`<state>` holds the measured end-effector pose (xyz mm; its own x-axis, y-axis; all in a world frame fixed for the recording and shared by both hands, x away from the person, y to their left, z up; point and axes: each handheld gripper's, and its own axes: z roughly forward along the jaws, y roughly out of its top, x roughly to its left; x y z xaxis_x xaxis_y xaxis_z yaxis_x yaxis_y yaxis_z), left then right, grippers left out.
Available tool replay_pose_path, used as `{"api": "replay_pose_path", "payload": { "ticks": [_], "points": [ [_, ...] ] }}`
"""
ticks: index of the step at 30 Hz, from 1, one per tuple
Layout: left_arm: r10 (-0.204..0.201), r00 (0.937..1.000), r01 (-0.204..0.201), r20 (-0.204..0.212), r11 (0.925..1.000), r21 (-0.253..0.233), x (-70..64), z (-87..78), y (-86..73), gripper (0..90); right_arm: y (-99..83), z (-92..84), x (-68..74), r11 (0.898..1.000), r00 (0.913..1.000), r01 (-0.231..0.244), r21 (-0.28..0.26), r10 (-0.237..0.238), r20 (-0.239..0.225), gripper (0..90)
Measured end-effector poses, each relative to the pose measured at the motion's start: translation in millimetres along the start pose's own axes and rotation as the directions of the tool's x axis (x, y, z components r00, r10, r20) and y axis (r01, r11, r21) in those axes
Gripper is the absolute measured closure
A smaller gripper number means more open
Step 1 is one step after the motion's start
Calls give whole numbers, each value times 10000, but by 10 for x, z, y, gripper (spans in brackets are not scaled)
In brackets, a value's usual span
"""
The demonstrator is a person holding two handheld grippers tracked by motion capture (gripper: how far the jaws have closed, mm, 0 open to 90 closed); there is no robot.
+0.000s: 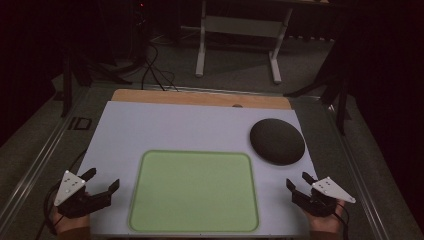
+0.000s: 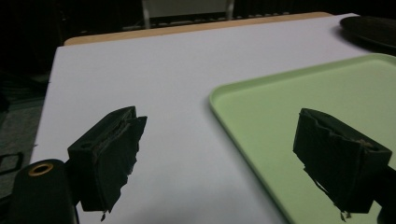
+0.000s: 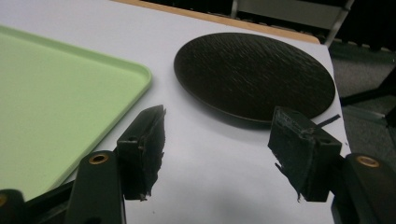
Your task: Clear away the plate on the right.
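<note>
Plate [image 3: 254, 77]: round, dark, perhaps ridged stoneware.

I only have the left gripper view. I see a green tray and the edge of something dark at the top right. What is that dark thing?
Observer: A round black plate, with a finely ridged top.
Operator: Is it on the tray?
Observer: No. It lies on the white board, apart from the tray's far right corner.
Operator: Where is the right gripper?
Observer: The right gripper is at the board's near right edge, pointing toward the plate, jaws open with nothing between them.
Operator: And mine, seen from above?
Observer: The left gripper is open at the tray's near left side, not touching it.
</note>
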<state>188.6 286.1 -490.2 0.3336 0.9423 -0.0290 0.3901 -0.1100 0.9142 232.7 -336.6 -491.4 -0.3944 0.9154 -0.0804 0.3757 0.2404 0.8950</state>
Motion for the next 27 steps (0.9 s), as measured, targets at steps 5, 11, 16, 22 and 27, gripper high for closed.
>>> {"api": "replay_pose_path", "payload": {
  "ticks": [5, 11, 16, 22, 27],
  "points": [
    [41, 9998, -45, -194, 9999, -161, 6, -16, 5, 141, 14, -8, 35, 9991, 9990, 401, -125, -399, 207, 349],
    [11, 9997, -17, -257, 9997, -225, 18, -8, 4, 108, 28, -21, 44, 9983, 9976, 530, -243, -518, 461, 335],
    [65, 9996, -70, -266, 9998, -206, 15, -2, 7, 92, 33, -10, 72, 9968, 9956, 782, -163, -772, 535, 332],
    [-17, 9994, 9, -359, 9998, -222, 26, 2, 3, 83, 51, 11, 120, 9920, 9891, 1261, -98, -1250, 772, 329],
    [-2, 9992, -5, -402, 9998, -182, 32, 10, 0, 82, 81, 12, 99, 9935, 9905, 1110, -235, -1086, 843, 320]
  ]
}}
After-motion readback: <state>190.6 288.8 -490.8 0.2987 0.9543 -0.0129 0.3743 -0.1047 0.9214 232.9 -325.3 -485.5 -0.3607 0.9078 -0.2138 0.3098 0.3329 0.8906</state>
